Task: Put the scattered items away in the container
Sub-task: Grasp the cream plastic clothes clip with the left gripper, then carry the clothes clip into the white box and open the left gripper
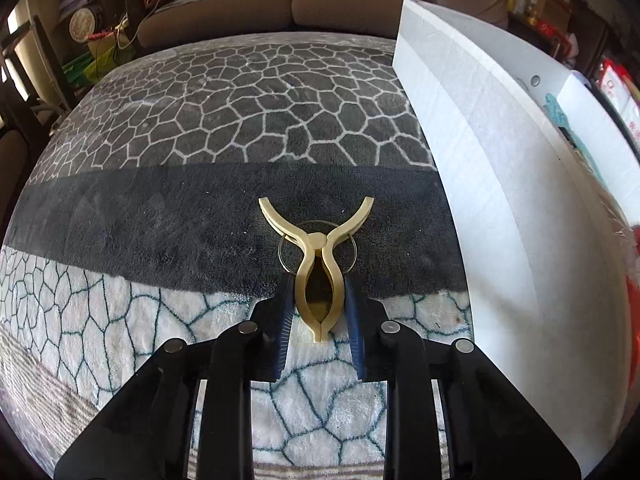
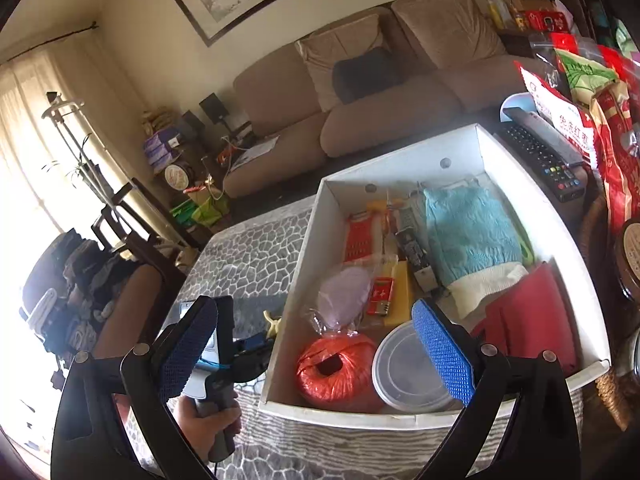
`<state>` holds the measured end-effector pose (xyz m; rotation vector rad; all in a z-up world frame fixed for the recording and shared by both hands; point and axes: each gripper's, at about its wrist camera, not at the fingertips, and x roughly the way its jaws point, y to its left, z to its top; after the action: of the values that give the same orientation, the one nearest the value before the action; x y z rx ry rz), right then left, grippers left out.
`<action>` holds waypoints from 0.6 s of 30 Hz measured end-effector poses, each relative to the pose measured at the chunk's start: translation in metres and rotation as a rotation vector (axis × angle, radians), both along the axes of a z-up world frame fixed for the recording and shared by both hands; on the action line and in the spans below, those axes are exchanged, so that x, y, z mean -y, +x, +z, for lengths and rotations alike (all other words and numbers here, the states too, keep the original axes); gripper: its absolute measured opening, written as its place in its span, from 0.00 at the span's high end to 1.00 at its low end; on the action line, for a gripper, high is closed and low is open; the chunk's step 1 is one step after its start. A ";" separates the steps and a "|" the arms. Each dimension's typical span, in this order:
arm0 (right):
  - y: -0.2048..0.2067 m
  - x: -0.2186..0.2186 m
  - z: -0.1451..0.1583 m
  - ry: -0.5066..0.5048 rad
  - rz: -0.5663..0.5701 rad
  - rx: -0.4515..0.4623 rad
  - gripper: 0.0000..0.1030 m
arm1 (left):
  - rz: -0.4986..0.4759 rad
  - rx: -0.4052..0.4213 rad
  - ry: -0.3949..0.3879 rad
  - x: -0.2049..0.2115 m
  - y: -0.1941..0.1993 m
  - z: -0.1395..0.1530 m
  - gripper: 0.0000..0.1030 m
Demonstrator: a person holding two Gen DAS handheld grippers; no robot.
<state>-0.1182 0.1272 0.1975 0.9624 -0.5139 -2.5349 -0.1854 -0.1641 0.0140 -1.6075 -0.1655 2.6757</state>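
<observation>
A pale yellow plastic clip [image 1: 319,270] lies on the dark band of the patterned blanket [image 1: 240,120], its curved arms pointing away from me. My left gripper [image 1: 319,286] is shut on it, a blue pad pressing each side of the clip's body. The white box [image 1: 480,160] stands just to its right. In the right wrist view my right gripper [image 2: 312,312] hangs open above the near left part of the white box [image 2: 304,280], holding nothing. The left gripper [image 2: 248,352], in a hand [image 2: 208,420], and the clip [image 2: 273,322] show left of the box.
The box holds an orange twine ball [image 2: 332,372], a clear round lid [image 2: 408,372], a teal glove [image 2: 468,232], a red cloth [image 2: 532,320] and an orange grater [image 2: 362,236]. A remote control [image 2: 540,156] and snack bags [image 2: 600,128] crowd its right side. A brown sofa [image 2: 360,112] stands behind.
</observation>
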 end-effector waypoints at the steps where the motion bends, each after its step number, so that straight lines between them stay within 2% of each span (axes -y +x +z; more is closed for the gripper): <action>1: -0.001 0.002 -0.002 0.002 0.006 0.003 0.02 | -0.003 0.002 0.024 0.004 0.002 0.001 0.78; 4: -0.002 0.001 -0.004 0.002 0.008 0.004 0.02 | 0.002 -0.001 0.076 0.012 0.009 0.006 0.78; 5: -0.002 -0.001 -0.004 -0.009 0.005 0.003 0.02 | 0.003 -0.005 0.089 0.013 0.010 0.007 0.75; 6: -0.001 -0.003 -0.003 -0.026 0.005 0.001 0.02 | 0.011 -0.011 0.088 0.013 0.008 0.009 0.67; 7: 0.000 -0.006 -0.002 -0.039 0.005 -0.004 0.02 | 0.020 -0.022 0.077 0.013 0.007 0.010 0.39; 8: 0.000 -0.008 -0.001 -0.047 0.001 -0.006 0.02 | 0.022 -0.040 0.069 0.012 0.006 0.012 0.26; 9: 0.001 -0.010 -0.001 -0.050 -0.002 -0.006 0.02 | 0.015 -0.045 0.061 0.009 0.004 0.011 0.29; 10: 0.002 -0.012 0.000 -0.056 -0.006 -0.007 0.02 | 0.009 -0.023 0.044 0.006 0.001 0.008 0.38; 12: 0.003 -0.016 0.001 -0.068 -0.009 -0.007 0.02 | 0.007 0.025 0.002 0.000 -0.004 -0.004 0.40; 14: 0.005 -0.019 0.003 -0.069 -0.007 -0.011 0.02 | -0.013 0.007 -0.061 -0.009 -0.002 -0.007 0.40; 15: 0.007 -0.021 0.004 -0.066 -0.009 -0.014 0.02 | -0.022 -0.003 -0.083 -0.011 -0.001 -0.007 0.45; 16: 0.008 -0.022 0.005 -0.063 -0.009 -0.017 0.02 | -0.026 -0.013 -0.092 -0.012 0.001 -0.006 0.60; 17: 0.009 -0.025 0.006 -0.061 -0.011 -0.019 0.02 | -0.022 -0.017 -0.088 -0.011 0.002 -0.004 0.66; 18: 0.010 -0.027 0.006 -0.059 -0.015 -0.020 0.02 | -0.015 -0.015 -0.066 -0.008 0.002 -0.003 0.66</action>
<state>-0.1086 0.1545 0.2037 0.9142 -0.5888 -2.5252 -0.1831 -0.1563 0.0111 -1.5979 -0.0655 2.7086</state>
